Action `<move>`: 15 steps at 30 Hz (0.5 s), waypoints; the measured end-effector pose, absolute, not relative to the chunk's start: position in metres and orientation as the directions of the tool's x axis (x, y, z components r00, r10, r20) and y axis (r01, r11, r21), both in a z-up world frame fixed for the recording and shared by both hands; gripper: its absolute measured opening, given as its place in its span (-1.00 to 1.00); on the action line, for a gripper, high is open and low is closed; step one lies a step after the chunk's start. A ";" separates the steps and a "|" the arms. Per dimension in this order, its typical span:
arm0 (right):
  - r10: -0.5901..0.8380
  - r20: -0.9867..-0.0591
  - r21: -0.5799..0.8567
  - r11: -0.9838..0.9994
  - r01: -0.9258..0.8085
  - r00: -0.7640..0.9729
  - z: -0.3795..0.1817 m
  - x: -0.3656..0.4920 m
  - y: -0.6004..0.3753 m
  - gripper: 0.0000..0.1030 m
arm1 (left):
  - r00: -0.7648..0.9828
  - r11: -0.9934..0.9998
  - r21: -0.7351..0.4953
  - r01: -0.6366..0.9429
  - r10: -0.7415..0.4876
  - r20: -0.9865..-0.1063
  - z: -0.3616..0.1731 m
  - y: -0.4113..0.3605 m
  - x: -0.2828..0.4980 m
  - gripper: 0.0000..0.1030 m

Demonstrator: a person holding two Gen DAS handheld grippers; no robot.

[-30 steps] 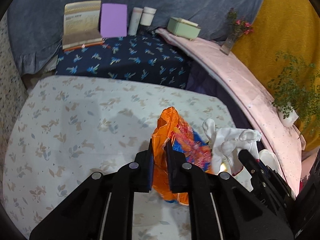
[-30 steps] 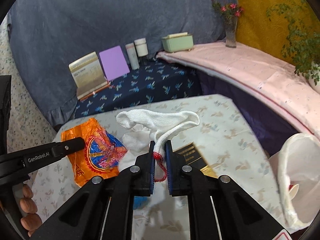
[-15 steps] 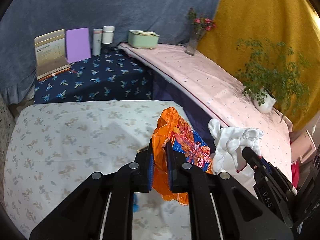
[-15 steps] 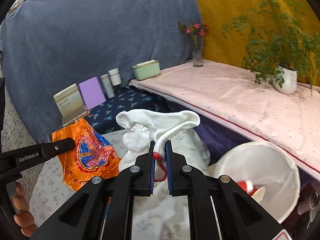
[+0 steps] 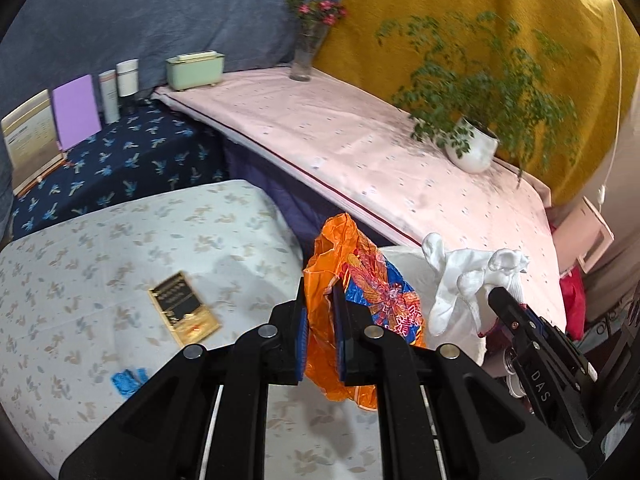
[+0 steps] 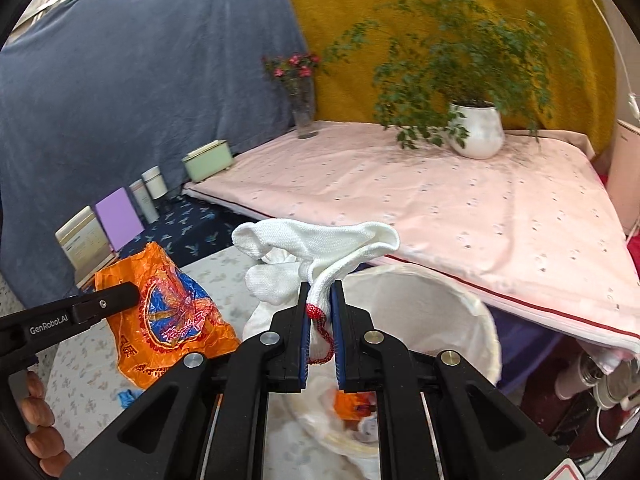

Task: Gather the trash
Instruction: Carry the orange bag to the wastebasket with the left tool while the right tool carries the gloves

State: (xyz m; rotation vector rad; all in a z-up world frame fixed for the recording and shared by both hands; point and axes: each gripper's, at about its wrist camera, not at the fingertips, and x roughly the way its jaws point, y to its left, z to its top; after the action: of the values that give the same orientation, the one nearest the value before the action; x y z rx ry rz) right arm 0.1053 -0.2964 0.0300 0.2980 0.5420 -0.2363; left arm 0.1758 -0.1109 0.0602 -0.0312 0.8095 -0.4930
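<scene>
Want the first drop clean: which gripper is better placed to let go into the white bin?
Right. The right gripper, shut on the white glove, looks nearly over the white bin. The left gripper, holding the orange wrapper, looks short of it.

**What I can't make out**

My left tong fingers (image 5: pixel 303 332) cover the middle of the orange wrapper (image 5: pixel 360 280). The trash in the white bin (image 6: pixel 452 320) is blurred at lower centre. The gold-and-black packet's (image 5: pixel 184 308) print is too small to read.
</scene>
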 end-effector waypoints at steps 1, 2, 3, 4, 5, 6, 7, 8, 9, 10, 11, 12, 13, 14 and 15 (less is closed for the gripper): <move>-0.148 -0.540 0.216 0.927 0.307 0.829 0.028 0.102 -0.303 -0.81 | 0.579 0.884 -0.206 0.419 -0.435 -0.689 0.059 -0.120 0.175 -0.80; -0.157 -0.543 0.218 0.922 0.319 0.825 0.026 0.099 -0.310 -0.81 | 0.572 0.880 -0.203 0.430 -0.439 -0.693 0.057 -0.128 0.174 -0.80; -0.164 -0.545 0.220 0.918 0.329 0.822 0.024 0.097 -0.315 -0.81 | 0.567 0.877 -0.201 0.437 -0.442 -0.695 0.056 -0.133 0.174 -0.80; -0.169 -0.547 0.222 0.915 0.337 0.820 0.023 0.094 -0.321 -0.81 | 0.560 0.872 -0.199 0.447 -0.446 -0.698 0.054 -0.141 0.173 -0.80; -0.174 -0.549 0.224 0.912 0.345 0.817 0.021 0.092 -0.325 -0.81 | 0.556 0.869 -0.195 0.456 -0.449 -0.700 0.052 -0.147 0.172 -0.80; -0.179 -0.551 0.226 0.908 0.353 0.815 0.020 0.090 -0.329 -0.81 | 0.552 0.865 -0.192 0.463 -0.451 -0.701 0.051 -0.152 0.172 -0.80; -0.183 -0.554 0.228 0.905 0.359 0.812 0.018 0.089 -0.333 -0.81 | 0.547 0.860 -0.191 0.474 -0.457 -0.702 0.049 -0.159 0.171 -0.80; -0.187 -0.556 0.227 0.903 0.364 0.810 0.017 0.087 -0.336 -0.81 | 0.540 0.854 -0.192 0.484 -0.464 -0.702 0.047 -0.164 0.170 -0.79; -0.191 -0.557 0.227 0.901 0.370 0.808 0.015 0.086 -0.340 -0.81 | 0.534 0.849 -0.196 0.491 -0.471 -0.702 0.045 -0.169 0.170 -0.78; -0.195 -0.559 0.227 0.899 0.375 0.806 0.014 0.085 -0.343 -0.81 | 0.529 0.843 -0.201 0.499 -0.480 -0.700 0.043 -0.173 0.170 -0.77; -0.198 -0.560 0.227 0.897 0.379 0.804 0.013 0.083 -0.347 -0.81 | 0.523 0.838 -0.203 0.506 -0.486 -0.701 0.042 -0.177 0.170 -0.72; -0.200 -0.561 0.229 0.895 0.383 0.803 0.012 0.082 -0.349 -0.81 | 0.520 0.837 -0.202 0.508 -0.485 -0.703 0.041 -0.180 0.170 -0.71; -0.201 -0.563 0.231 0.893 0.386 0.802 0.011 0.082 -0.352 -0.81 | 0.518 0.835 -0.203 0.511 -0.488 -0.703 0.039 -0.183 0.170 -0.71; -0.202 -0.563 0.233 0.892 0.388 0.802 0.009 0.080 -0.354 -0.81 | 0.517 0.835 -0.204 0.512 -0.489 -0.702 0.038 -0.185 0.170 -0.64; -0.203 -0.563 0.233 0.891 0.390 0.801 0.009 0.080 -0.356 -0.81 | 0.519 0.836 -0.203 0.509 -0.487 -0.703 0.037 -0.187 0.169 -0.50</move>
State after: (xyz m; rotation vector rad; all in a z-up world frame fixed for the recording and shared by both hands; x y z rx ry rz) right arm 0.0795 -0.3560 0.0088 0.3496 0.5575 -0.3247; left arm 0.1695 -0.1865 0.0366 0.0293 0.8332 -0.5971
